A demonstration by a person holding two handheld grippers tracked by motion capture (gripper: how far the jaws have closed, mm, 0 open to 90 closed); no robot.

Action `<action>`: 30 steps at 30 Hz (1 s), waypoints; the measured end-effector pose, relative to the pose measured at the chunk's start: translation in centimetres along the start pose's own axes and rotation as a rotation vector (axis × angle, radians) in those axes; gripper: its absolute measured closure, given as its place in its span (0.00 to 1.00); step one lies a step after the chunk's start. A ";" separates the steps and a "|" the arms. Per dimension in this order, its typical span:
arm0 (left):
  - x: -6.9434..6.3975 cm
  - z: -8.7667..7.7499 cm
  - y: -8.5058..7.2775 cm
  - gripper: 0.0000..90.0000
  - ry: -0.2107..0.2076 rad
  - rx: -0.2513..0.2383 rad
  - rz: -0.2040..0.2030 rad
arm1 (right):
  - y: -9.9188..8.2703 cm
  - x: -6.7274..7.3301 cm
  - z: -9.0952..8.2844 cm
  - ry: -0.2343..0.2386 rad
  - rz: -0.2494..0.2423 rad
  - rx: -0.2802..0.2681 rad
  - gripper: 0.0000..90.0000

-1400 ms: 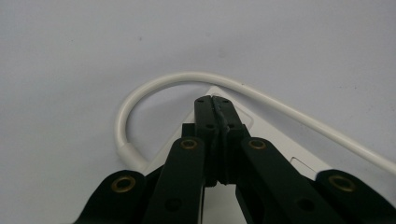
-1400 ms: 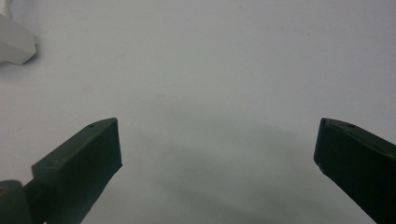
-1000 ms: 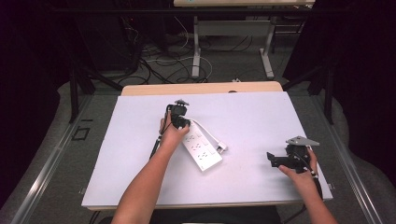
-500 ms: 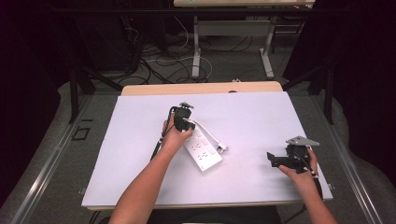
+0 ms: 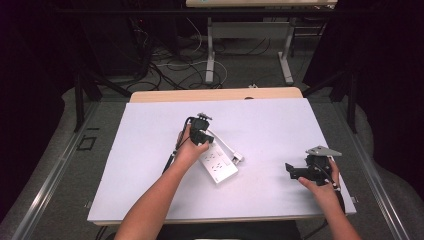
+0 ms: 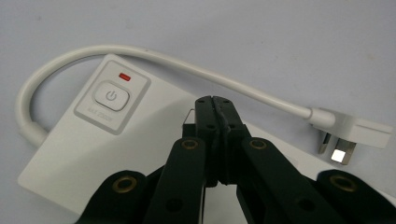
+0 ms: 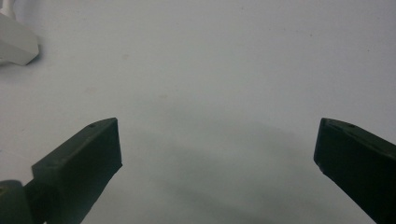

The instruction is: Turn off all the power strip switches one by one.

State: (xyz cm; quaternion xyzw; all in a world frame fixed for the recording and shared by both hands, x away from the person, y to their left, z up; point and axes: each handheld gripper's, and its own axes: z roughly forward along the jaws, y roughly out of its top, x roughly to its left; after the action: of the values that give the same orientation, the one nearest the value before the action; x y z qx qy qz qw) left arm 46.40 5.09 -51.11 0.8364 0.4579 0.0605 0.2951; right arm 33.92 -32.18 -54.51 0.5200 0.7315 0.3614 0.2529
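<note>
White power strip [image 6: 93, 154] (label under button illegible) beneath pinched-together left gripper [image 6: 215, 100]

We've got both forearms coming in from the bottom. Our left tongs [image 6: 215, 100] are reached out toward mid-table, jaws pressed together, tips pointing down. Our right tongs [image 7: 217, 149] sit low by the right edge, jaws spread wide.

1 power strip [image 5: 218, 165], 2 tongs [image 5: 201, 131].
</note>
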 end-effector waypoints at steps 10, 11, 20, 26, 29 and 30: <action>-0.5 0.4 0.0 1.00 -0.006 0.018 0.011 | 0.0 0.0 0.0 0.001 0.000 -0.002 0.00; -0.5 0.4 0.0 1.00 -0.007 0.021 0.018 | 0.0 0.0 0.0 0.002 0.001 0.000 0.00; -0.8 0.6 -0.1 1.00 -0.012 0.027 0.007 | 0.0 0.0 0.0 0.000 0.003 0.001 0.00; -0.8 0.5 -0.2 1.00 -0.007 0.031 0.025 | 0.0 0.0 0.0 0.000 0.003 0.001 0.00; -0.8 0.5 -0.2 1.00 -0.005 0.032 0.029 | 0.0 0.0 0.0 0.000 0.000 0.000 0.00; -0.8 0.5 -0.2 1.00 -0.006 0.033 0.029 | 0.0 0.0 0.0 -0.001 -0.001 0.000 0.00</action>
State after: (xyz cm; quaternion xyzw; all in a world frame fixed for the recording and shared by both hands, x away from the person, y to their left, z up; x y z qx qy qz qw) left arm 46.04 4.29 -51.49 0.8479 0.4460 0.0546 0.2816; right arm 33.91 -32.18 -54.51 0.5200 0.7315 0.3611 0.2532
